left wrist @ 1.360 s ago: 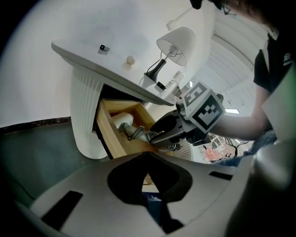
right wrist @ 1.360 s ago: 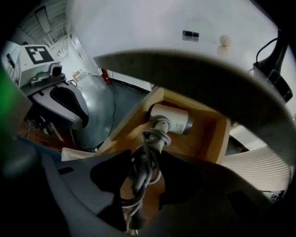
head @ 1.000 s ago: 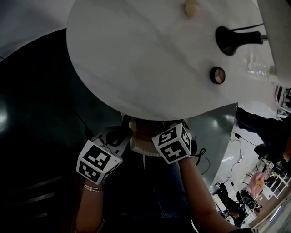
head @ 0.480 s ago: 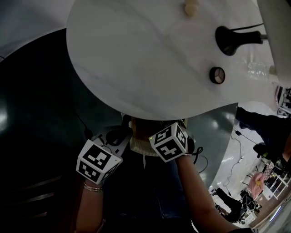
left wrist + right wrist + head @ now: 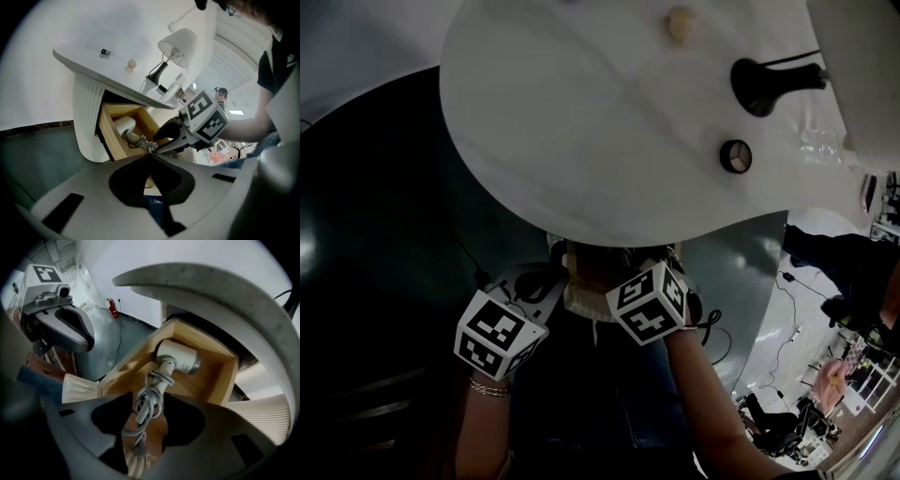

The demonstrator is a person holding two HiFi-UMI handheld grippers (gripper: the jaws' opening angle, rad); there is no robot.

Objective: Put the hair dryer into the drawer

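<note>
I see the hair dryer [image 5: 178,357] lying in the drawer [image 5: 220,376], handle pointing toward my right hand-held gripper [image 5: 150,401], which pinches its cord [image 5: 145,413]; left hand-held gripper [image 5: 150,157] jaws together.

table: white marble-look rounded table [image 5: 581,141] on ribbed white base [image 5: 86,117] | floor: glossy dark green floor [image 5: 375,234] | wall: plain white wall [image 5: 33,89] | light: white-shaded lamp [image 5: 179,43] standing on the table
</note>
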